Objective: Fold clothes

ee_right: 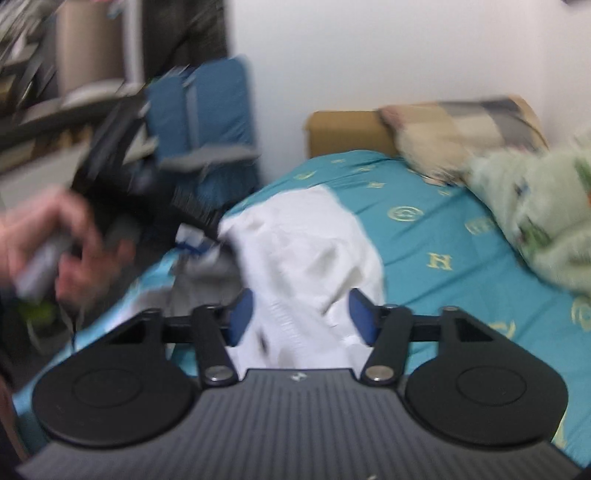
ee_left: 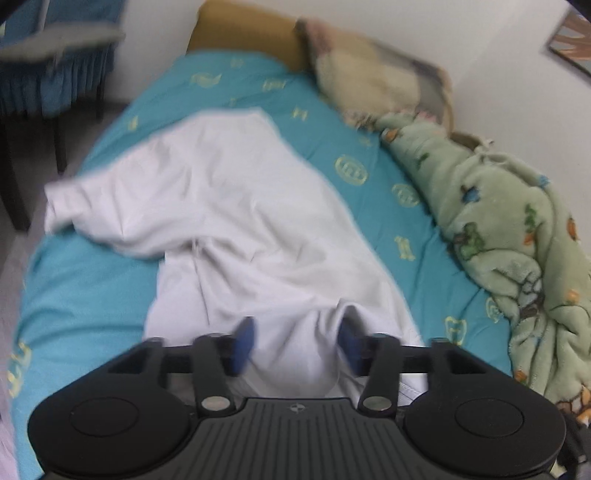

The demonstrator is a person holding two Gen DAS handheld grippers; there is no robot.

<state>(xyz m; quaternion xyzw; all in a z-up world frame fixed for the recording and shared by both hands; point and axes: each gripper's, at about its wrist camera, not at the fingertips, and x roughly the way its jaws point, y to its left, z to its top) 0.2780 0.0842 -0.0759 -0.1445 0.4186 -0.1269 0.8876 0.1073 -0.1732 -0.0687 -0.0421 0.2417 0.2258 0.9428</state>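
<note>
At the far left of the left wrist view stands a dark chair [ee_left: 55, 74] with a blue pleated cover, on the floor beside the bed. The bed [ee_left: 92, 280] carries a turquoise sheet printed with pale yellow emblems. A white garment [ee_left: 221, 221] lies crumpled across the middle of that sheet, one sleeve or corner flung out toward the left edge of the bed. The left tongs [ee_left: 295, 345] sit at the near end of the garment with their blue pads set wide apart; a bunched fold of white cloth rises between the pads, but it is unclear whether either pad presses on it. To the right, a green fleece blanket [ee_left: 509, 229] with small cartoon figures is heaped along the wall side, and a beige patterned pillow [ee_left: 380, 77] rests against a mustard headboard [ee_left: 243, 29].

In the right wrist view, heavily blurred, a hand [ee_right: 55, 243] at the left grips a black device. Right of it the white garment [ee_right: 306, 243] lies on the turquoise sheet. The right tongs [ee_right: 301, 315] gape wide over its near edge, cloth showing between the pads with no clear grip. The green blanket [ee_right: 535, 214] lies further right.
</note>
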